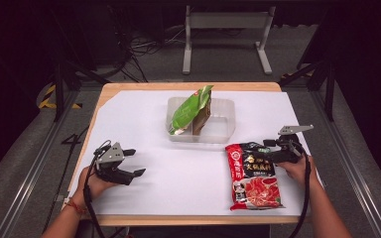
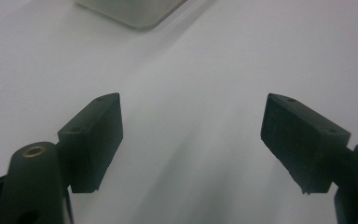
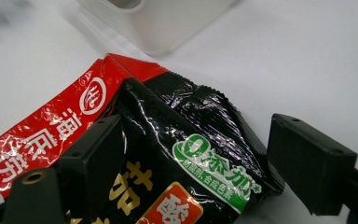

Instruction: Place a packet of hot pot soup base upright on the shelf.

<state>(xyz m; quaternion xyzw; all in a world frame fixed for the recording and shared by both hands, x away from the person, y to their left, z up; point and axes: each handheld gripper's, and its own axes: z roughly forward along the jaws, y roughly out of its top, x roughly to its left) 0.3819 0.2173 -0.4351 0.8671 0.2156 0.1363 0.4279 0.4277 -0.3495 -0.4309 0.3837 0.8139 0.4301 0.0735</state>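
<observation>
A wooden table (image 1: pixel 107 89) covered by a white sheet (image 1: pixel 178 168) spans the middle of the high view. Lying flat at the lower right of that frame is a long glossy packet (image 1: pixel 253 181), red along its left edge and lower half, black in its upper part, printed with gold and white characters and a small green label. In the right gripper view the packet's crinkled black top corner (image 3: pixel 186 140) sits between the two black jaws, which stand wide apart on either side of it, not yet pressing it. The right gripper (image 1: pixel 273 148) rests at the packet's upper right edge, held by a hand (image 1: pixel 295 168). Just above the packet, in the upper centre of the high view, stands a clear plastic tub (image 1: pixel 223 124) with a green pouch (image 1: pixel 188 111) leaning upright in its left part beside a brown packet (image 1: pixel 202 119). At the lower left, well apart from the packet, the left gripper (image 1: pixel 135 162) hovers over bare sheet, jaws spread wide with nothing between them.
</observation>
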